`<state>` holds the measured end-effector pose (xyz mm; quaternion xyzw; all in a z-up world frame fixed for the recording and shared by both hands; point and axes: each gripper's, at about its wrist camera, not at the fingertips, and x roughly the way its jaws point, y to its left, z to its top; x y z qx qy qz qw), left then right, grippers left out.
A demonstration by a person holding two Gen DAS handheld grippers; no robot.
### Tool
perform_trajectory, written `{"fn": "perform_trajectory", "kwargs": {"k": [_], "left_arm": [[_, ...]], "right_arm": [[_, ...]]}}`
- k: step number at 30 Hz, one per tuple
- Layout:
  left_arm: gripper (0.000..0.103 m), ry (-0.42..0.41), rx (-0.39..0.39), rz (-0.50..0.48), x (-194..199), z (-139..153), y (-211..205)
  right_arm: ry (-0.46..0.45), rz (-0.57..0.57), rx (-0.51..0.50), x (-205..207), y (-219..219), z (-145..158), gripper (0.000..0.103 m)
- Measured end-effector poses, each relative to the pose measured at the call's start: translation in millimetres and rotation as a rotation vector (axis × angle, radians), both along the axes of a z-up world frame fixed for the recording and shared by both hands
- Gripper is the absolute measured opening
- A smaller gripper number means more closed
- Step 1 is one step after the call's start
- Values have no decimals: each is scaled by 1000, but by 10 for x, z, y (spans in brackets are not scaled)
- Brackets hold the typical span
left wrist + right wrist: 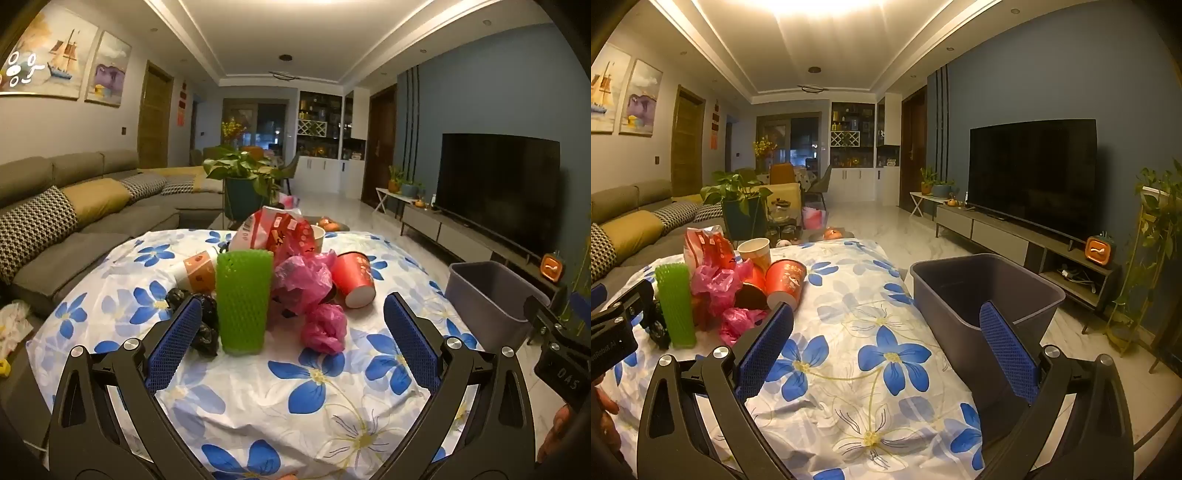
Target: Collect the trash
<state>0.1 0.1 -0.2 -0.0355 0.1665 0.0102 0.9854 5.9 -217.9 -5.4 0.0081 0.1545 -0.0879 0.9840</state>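
The trash pile (280, 280) sits mid-desk (332, 406) left of the grey bin (982, 295), both the left gripper (295, 332) and right gripper (886, 343) spread wide and empty, so a careless reach could topple the upright green foam sleeve (242, 299).

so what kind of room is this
A home living room, most likely: a grey sofa with cushions along one wall, a large TV on a low stand opposite, and framed paintings hung above the sofa.
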Motion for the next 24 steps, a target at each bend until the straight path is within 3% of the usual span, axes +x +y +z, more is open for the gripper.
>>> {"fn": "perform_trajectory", "kwargs": {"k": [24], "left_arm": [[97, -5, 8, 3, 17, 25, -32]], "right_arm": [[-5, 1, 3, 5, -12, 17, 98]]}}
